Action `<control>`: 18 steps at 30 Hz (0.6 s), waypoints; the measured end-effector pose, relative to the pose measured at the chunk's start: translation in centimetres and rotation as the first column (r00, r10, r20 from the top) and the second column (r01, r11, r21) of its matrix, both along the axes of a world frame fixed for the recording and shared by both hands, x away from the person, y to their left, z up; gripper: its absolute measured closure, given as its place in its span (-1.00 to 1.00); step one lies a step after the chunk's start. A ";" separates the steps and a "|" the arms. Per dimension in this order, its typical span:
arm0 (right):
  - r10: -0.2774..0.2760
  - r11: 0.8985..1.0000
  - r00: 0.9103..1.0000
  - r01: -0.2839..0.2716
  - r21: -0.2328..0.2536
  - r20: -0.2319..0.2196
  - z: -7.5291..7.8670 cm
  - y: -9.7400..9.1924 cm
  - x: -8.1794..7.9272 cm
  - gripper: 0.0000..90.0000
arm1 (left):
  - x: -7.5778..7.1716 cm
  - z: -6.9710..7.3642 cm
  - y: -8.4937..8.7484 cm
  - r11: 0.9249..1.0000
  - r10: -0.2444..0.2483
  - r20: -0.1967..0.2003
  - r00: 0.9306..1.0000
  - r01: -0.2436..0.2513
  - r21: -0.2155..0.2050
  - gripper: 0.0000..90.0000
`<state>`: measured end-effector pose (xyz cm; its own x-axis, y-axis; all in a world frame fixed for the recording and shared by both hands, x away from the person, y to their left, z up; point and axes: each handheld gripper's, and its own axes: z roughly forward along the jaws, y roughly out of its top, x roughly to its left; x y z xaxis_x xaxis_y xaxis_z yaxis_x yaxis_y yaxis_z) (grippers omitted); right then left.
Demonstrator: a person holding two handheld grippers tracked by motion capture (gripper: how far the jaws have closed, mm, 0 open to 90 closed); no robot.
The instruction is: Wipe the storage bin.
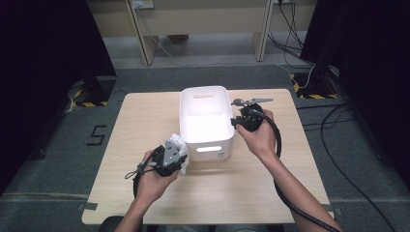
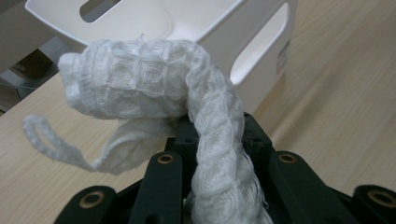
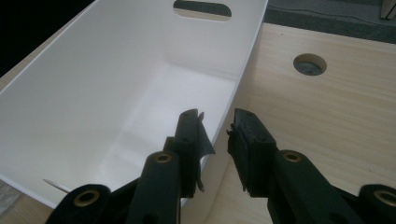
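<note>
My left tongs [image 2: 205,154] clamp white knitted cloth [image 2: 140,84] beside white bin [image 1: 207,121] on surface [image 1: 135,125]. High view: left palm up. Right tongs [image 3: 217,140] parted, straddling bin rim without touching, no cloth.

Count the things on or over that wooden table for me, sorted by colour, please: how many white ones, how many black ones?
White: 2, the white plastic bin with handle slots and the white knitted cloth with a loop.
Black: 2, the left gripper, clamped on the cloth, and the right gripper, jaws apart astride the bin's wall.
Total: 4.
</note>
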<state>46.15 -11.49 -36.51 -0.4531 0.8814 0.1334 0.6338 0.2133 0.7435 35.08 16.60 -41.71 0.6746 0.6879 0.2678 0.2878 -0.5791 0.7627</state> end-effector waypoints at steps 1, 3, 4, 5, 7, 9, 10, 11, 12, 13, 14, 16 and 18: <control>0.000 1.000 1.000 0.000 0.000 0.000 0.0 0.0 0.0 0.61 | 0.0 0.0 0.0 1.000 0.000 0.000 1.000 0.000 0.000 0.63; 0.007 1.000 1.000 -0.007 -0.005 0.000 -0.3 0.2 0.1 0.61 | 0.0 0.1 -0.3 1.000 -0.019 0.004 1.000 0.019 -0.004 0.63; 0.010 1.000 1.000 -0.010 -0.007 0.001 -0.4 0.3 0.1 0.61 | 0.0 0.1 -0.4 1.000 -0.025 0.009 1.000 0.025 0.003 0.63; 0.010 1.000 1.000 -0.010 -0.007 0.001 -0.4 0.3 0.1 0.61 | 0.0 0.1 -0.4 1.000 -0.025 0.009 1.000 0.025 0.003 0.63; 0.011 1.000 1.000 -0.011 -0.006 -0.005 -0.6 0.4 0.1 0.61 | 0.1 0.1 -0.6 0.999 -0.032 0.008 0.999 0.031 0.008 0.63; 0.013 1.000 1.000 -0.013 -0.002 -0.016 -1.0 0.5 -0.1 0.63 | 0.3 0.0 -0.8 0.999 -0.045 0.011 0.999 0.045 0.022 0.63; 0.013 1.000 1.000 -0.013 -0.011 -0.014 -1.1 0.6 -0.2 0.63 | 0.4 -0.1 -0.9 0.998 -0.047 0.009 0.999 0.047 0.029 0.63; 0.015 1.000 1.000 -0.015 -0.017 -0.016 -1.1 0.6 -0.2 0.64 | 0.4 -0.1 -0.9 0.998 -0.047 0.009 0.999 0.047 0.029 0.63; 0.017 1.000 1.000 -0.018 -0.013 -0.019 -1.1 0.5 -0.2 0.65 | 0.4 -0.1 -0.9 0.998 -0.049 0.012 0.999 0.049 0.031 0.63; 0.017 1.000 1.000 -0.018 -0.013 -0.019 -1.1 0.5 -0.2 0.65 | 0.5 -0.1 -1.0 0.998 -0.053 0.012 0.999 0.052 0.031 0.63; 0.022 1.000 0.999 -0.022 -0.009 -0.035 -1.0 0.3 -0.1 0.66 | 0.6 -0.3 -1.1 0.998 -0.059 0.011 0.998 0.058 0.034 0.63; 0.022 1.000 0.999 -0.022 -0.016 -0.045 -1.2 0.3 -0.1 0.67 | 0.7 -0.4 -1.1 0.997 -0.061 0.011 0.998 0.060 0.039 0.63; 0.025 0.999 0.999 -0.026 -0.020 -0.042 -1.3 0.4 -0.1 0.66 | 0.8 -0.5 -1.2 0.997 -0.063 0.010 0.998 0.063 0.044 0.63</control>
<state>46.06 -11.12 -37.77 -0.4698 0.8725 0.1345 0.6581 0.2446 0.7121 35.92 15.42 -42.19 0.7130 0.6315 0.3046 0.2409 -0.6286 0.7395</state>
